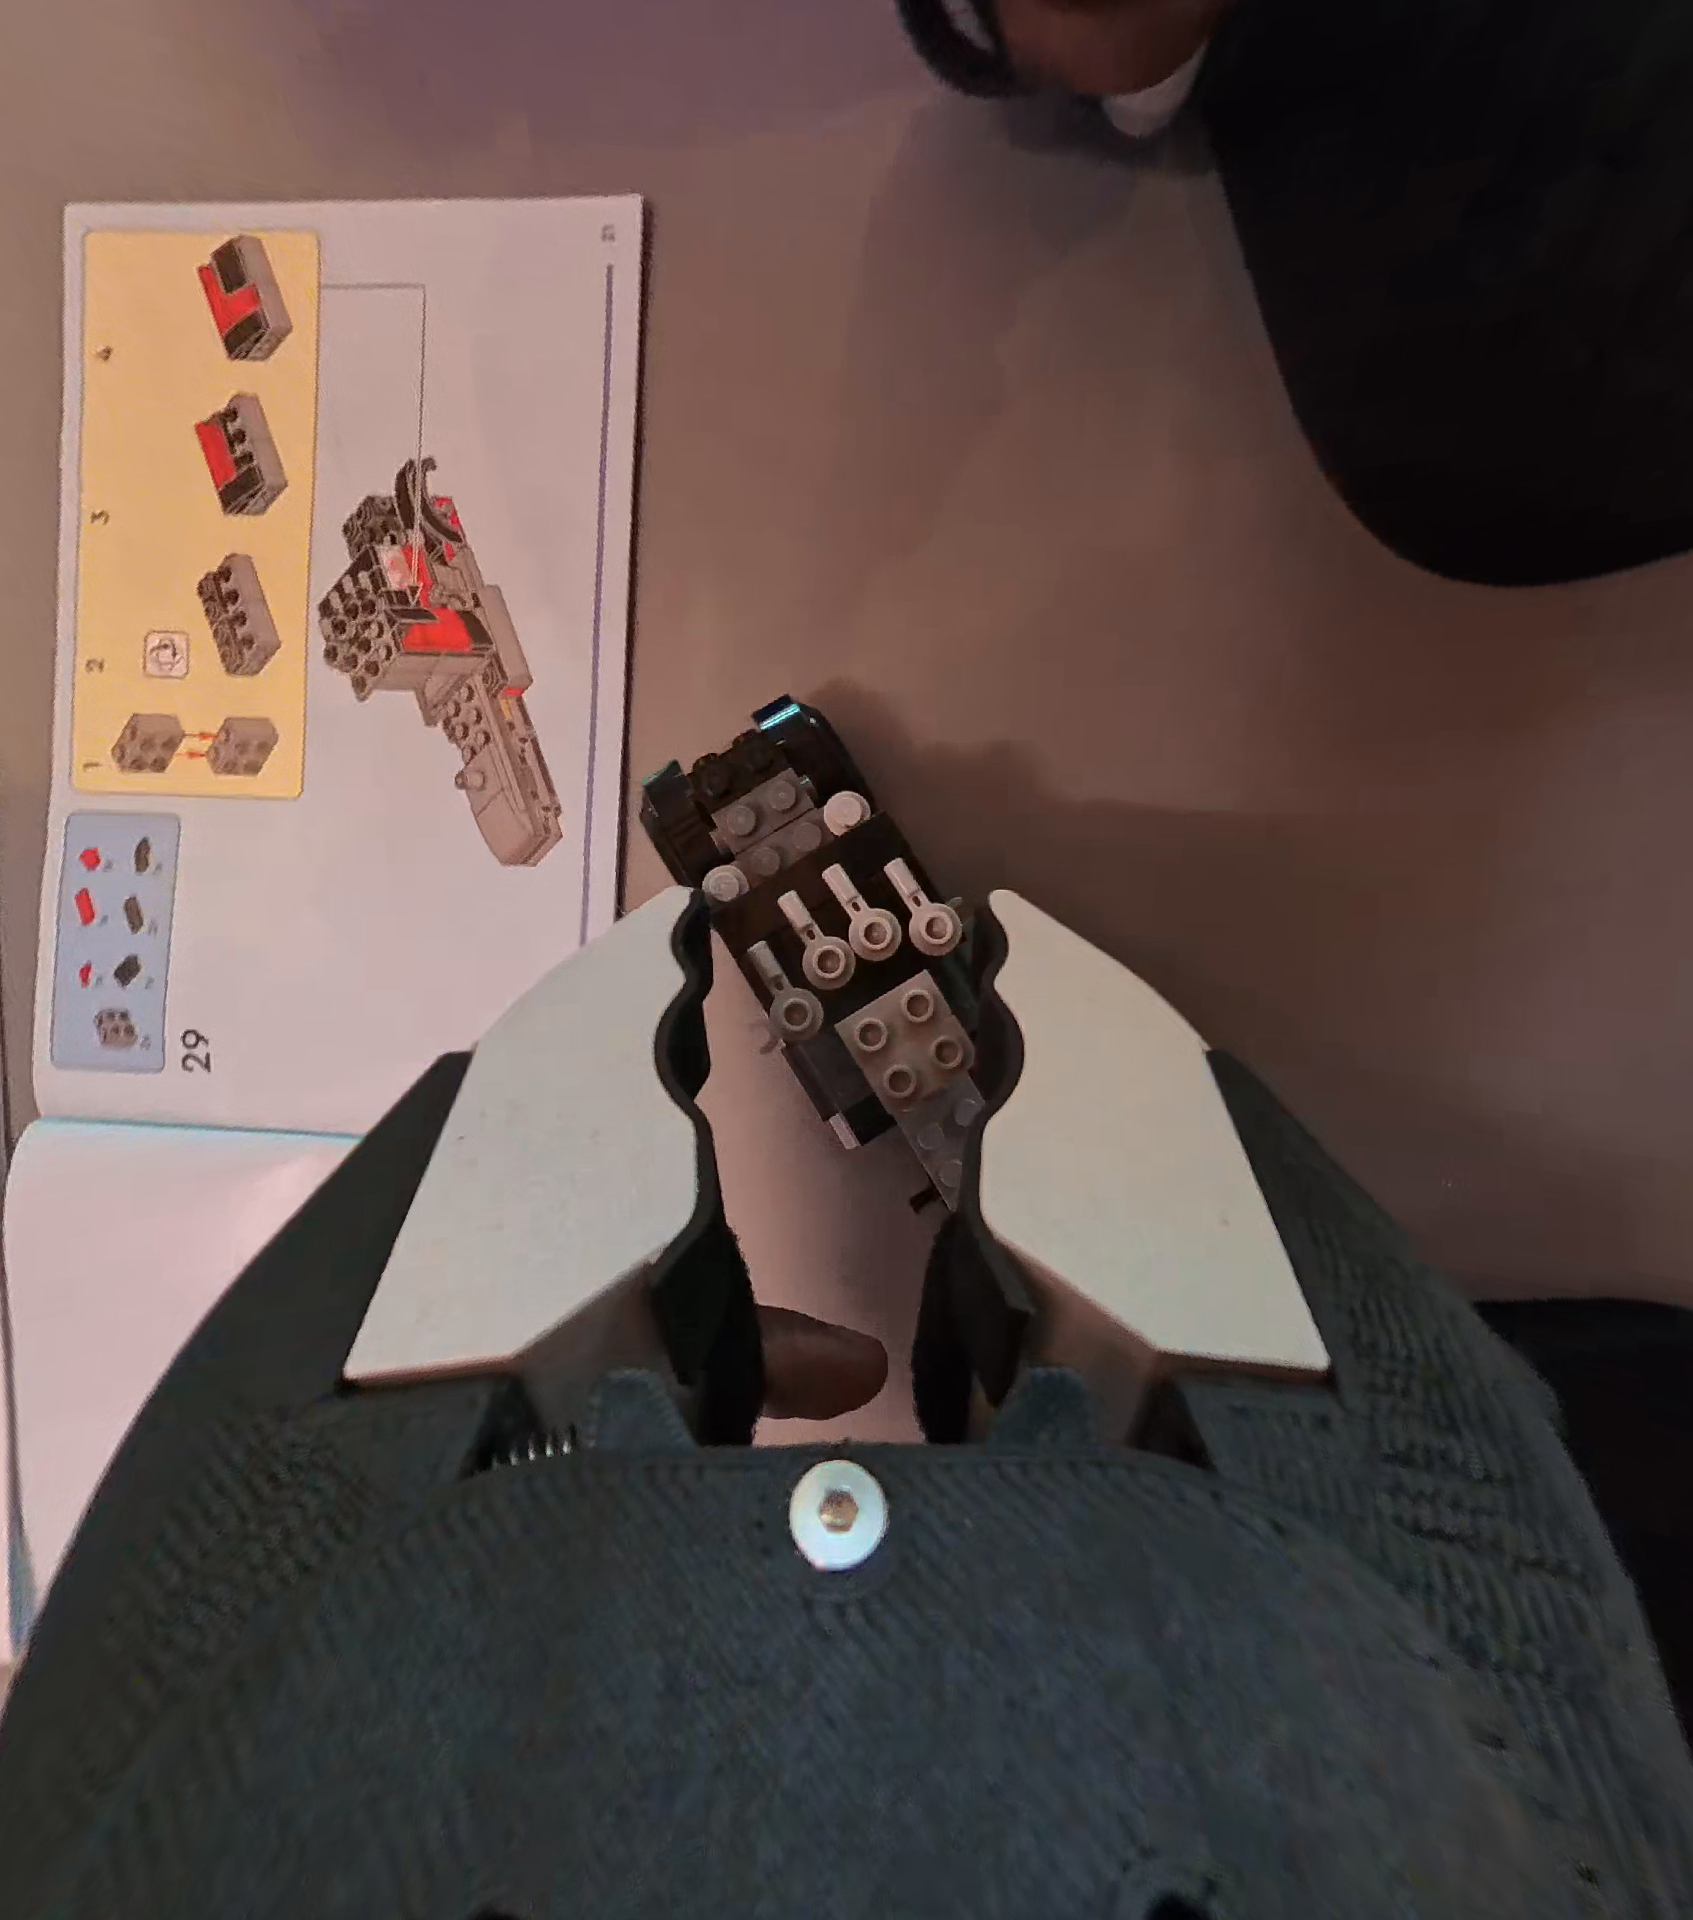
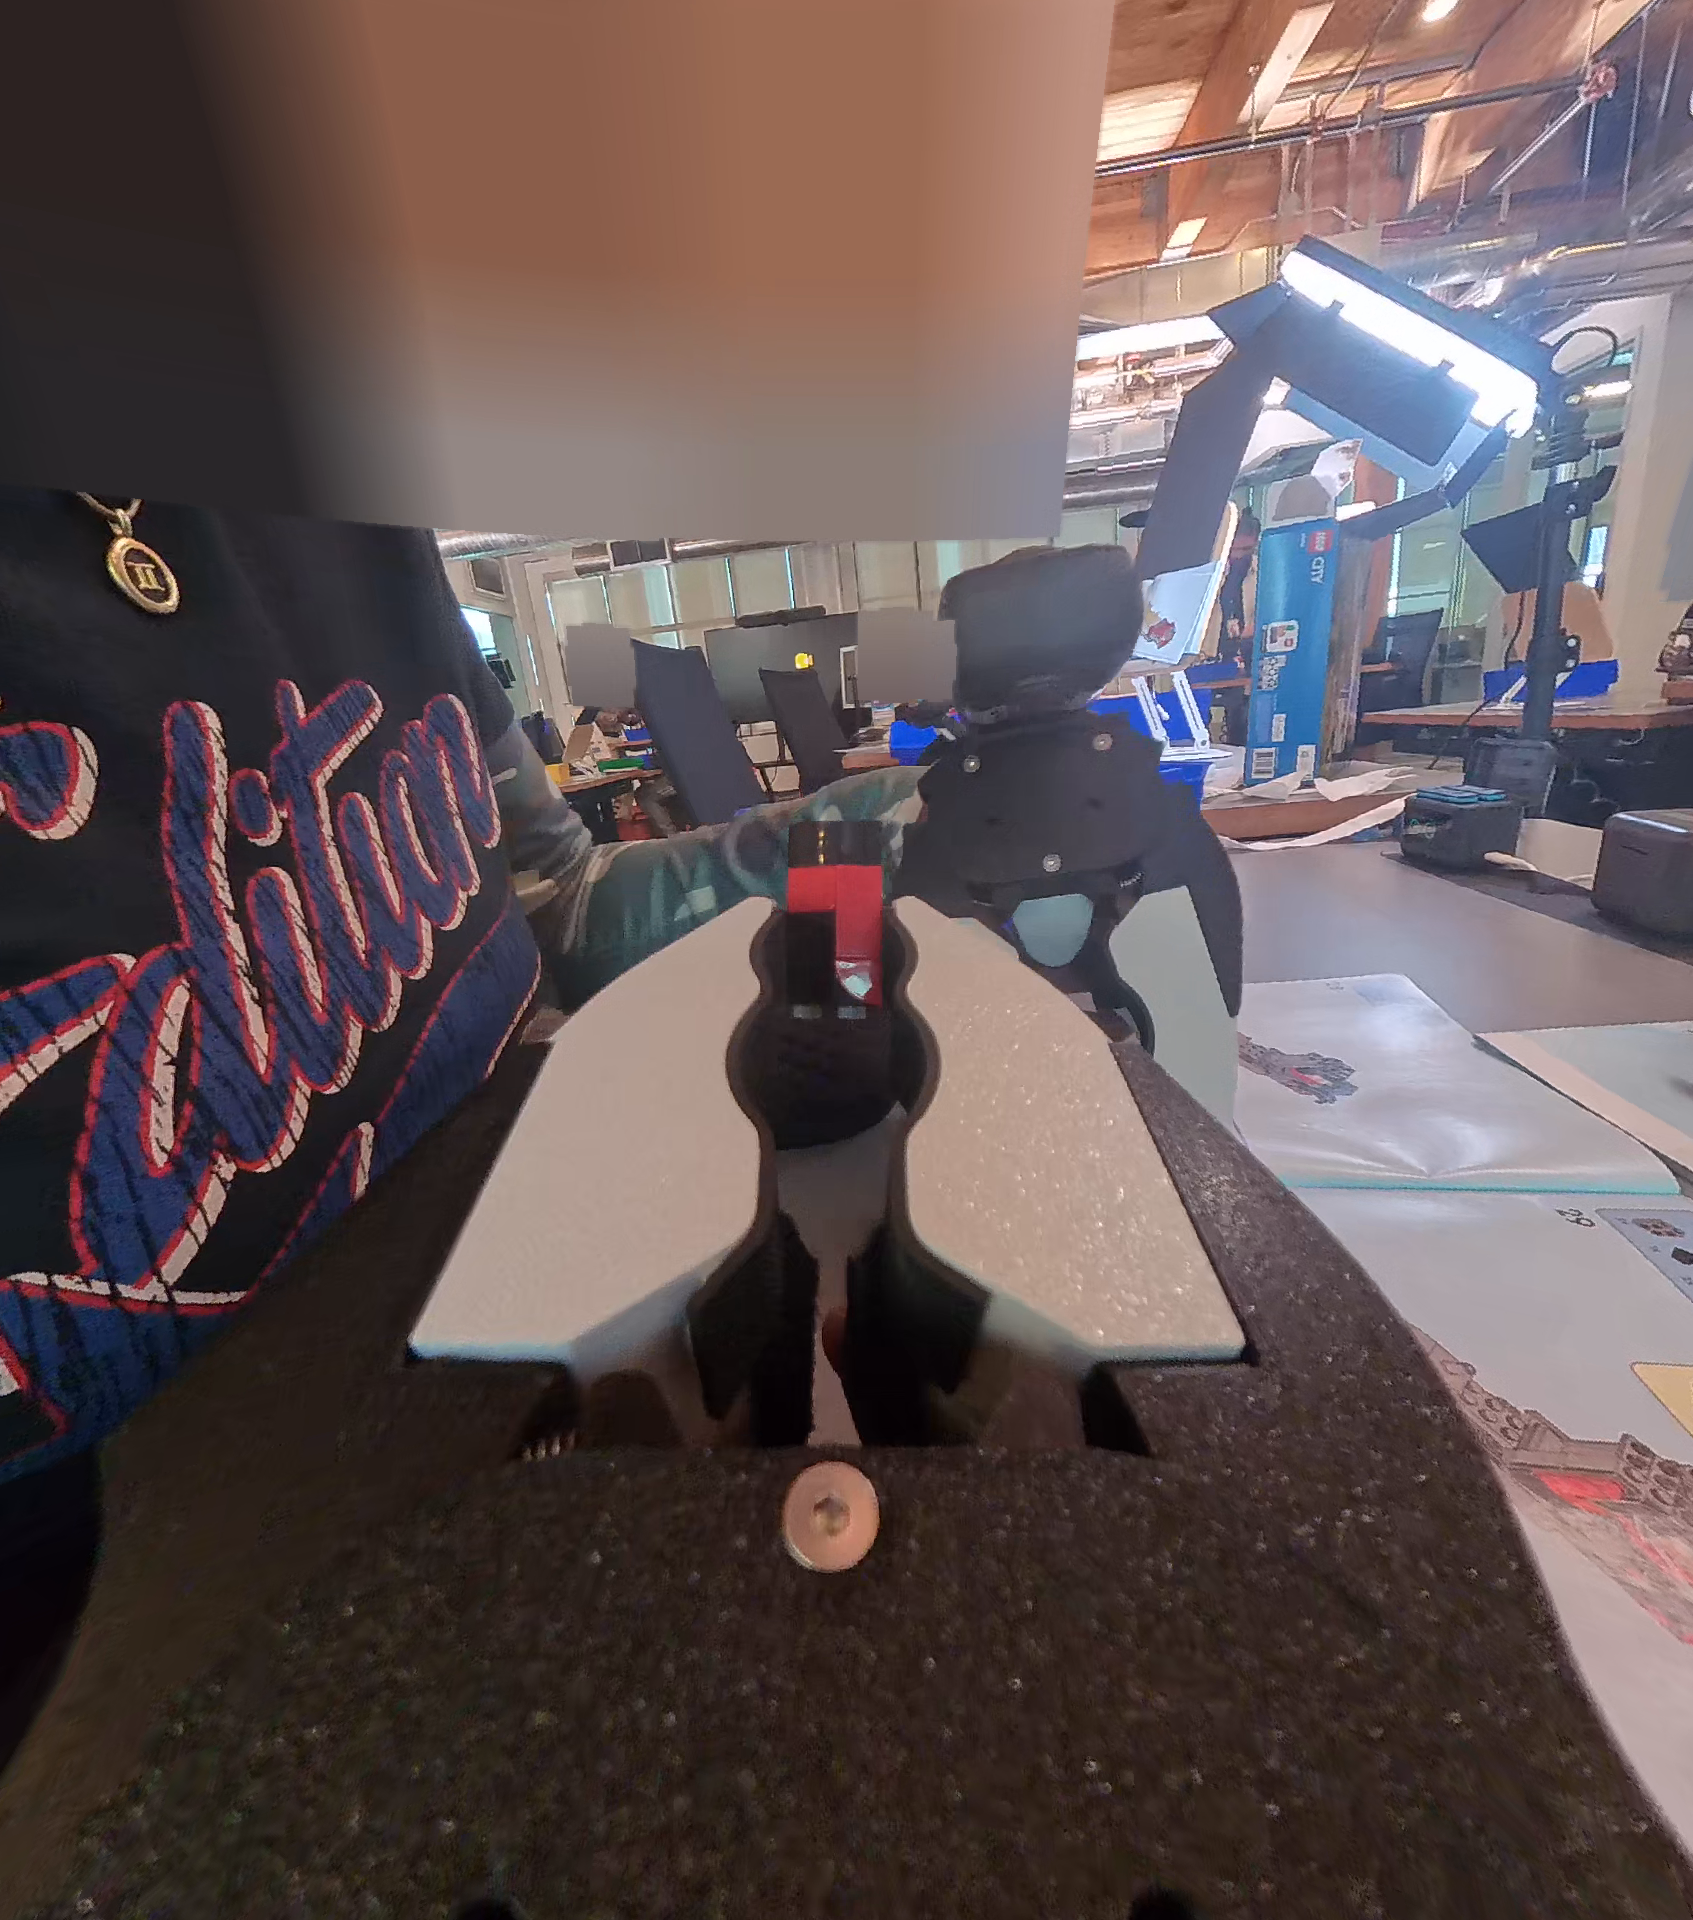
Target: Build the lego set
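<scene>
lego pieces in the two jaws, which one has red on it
The small block in the right gripper: black with red parts. The left gripper holds a black and grey assembly with no red showing.

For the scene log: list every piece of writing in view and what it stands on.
I won't copy wording; it stands on:
Open instruction booklet on the table: numbers, readable.
Black shirt: large script, readable.
Blue box far behind: brand print, small.
</scene>
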